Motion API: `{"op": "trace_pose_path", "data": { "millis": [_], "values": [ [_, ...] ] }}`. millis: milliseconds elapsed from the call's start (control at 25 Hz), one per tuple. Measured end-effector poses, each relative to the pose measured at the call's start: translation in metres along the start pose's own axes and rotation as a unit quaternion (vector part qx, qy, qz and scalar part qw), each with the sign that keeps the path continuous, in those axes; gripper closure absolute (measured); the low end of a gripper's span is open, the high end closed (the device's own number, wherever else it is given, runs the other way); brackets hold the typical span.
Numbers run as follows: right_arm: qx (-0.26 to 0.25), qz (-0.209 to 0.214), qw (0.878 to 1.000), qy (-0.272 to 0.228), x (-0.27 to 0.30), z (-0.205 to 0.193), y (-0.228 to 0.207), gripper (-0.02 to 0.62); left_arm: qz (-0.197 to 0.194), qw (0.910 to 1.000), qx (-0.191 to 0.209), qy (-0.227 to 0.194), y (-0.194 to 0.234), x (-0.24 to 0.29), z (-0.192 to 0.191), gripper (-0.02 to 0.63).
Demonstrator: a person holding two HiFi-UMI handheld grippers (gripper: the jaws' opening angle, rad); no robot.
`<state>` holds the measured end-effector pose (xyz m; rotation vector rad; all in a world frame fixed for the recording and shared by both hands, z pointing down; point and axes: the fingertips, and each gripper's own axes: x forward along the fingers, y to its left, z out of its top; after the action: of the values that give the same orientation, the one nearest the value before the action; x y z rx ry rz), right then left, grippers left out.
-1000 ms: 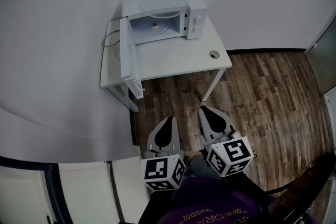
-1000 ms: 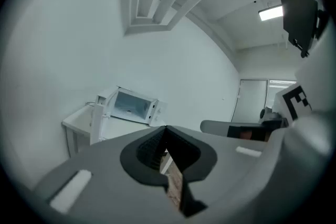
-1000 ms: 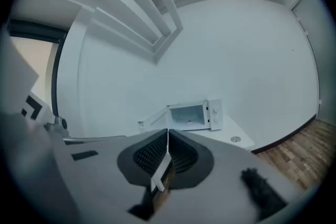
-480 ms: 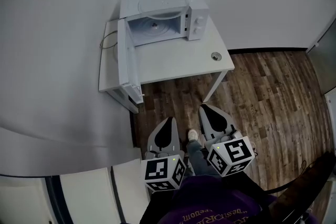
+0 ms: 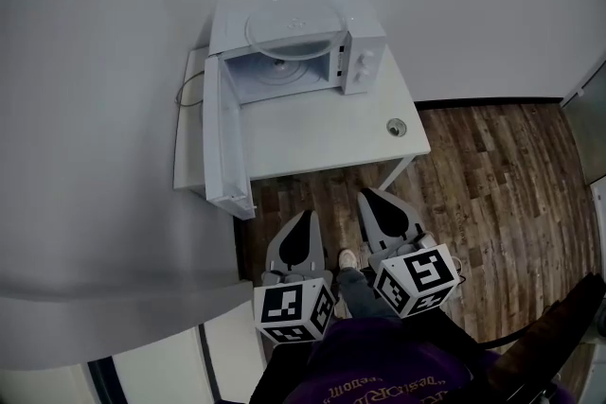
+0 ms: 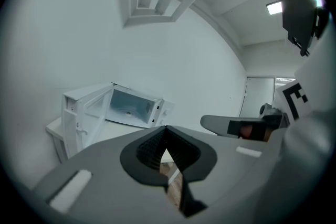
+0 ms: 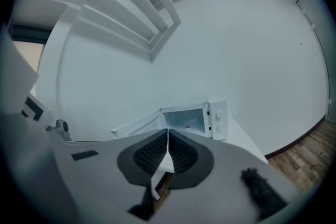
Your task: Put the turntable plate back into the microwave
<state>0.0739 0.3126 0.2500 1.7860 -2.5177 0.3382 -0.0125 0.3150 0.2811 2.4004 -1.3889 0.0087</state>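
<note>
The turntable plate (image 5: 289,22) is lying flat on top of the microwave (image 5: 365,61), which is standing on the white worktop (image 5: 322,123) with its door (image 5: 222,142) hanging open to the left. The left tool (image 5: 304,217) and the right tool (image 5: 371,199) are pointing toward it side by side, jaws pressing together and carrying nothing. The plate is sitting well apart, almost straight ahead of the left tool, and neither tool is looking clearly nearer.

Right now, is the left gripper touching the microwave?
Apart. Head view: floor and tabletop lie between the left gripper and the microwave.
</note>
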Motion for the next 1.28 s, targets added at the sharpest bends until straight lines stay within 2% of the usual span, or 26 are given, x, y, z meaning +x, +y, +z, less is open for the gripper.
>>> {"op": "trace_pose_path", "data": {
  "millis": [600,1280],
  "values": [
    [-0.011,0.052,0.998,0.012,0.083,0.029,-0.056,0.584,0.029,0.9995,-0.008,-0.014,0.008,0.097,0.032,0.598],
    [-0.005,0.071,0.997,0.021,0.122,0.029,-0.079,0.584,0.052,0.9984,-0.019,-0.016,0.023,0.135,0.037,0.598]
  ]
}}
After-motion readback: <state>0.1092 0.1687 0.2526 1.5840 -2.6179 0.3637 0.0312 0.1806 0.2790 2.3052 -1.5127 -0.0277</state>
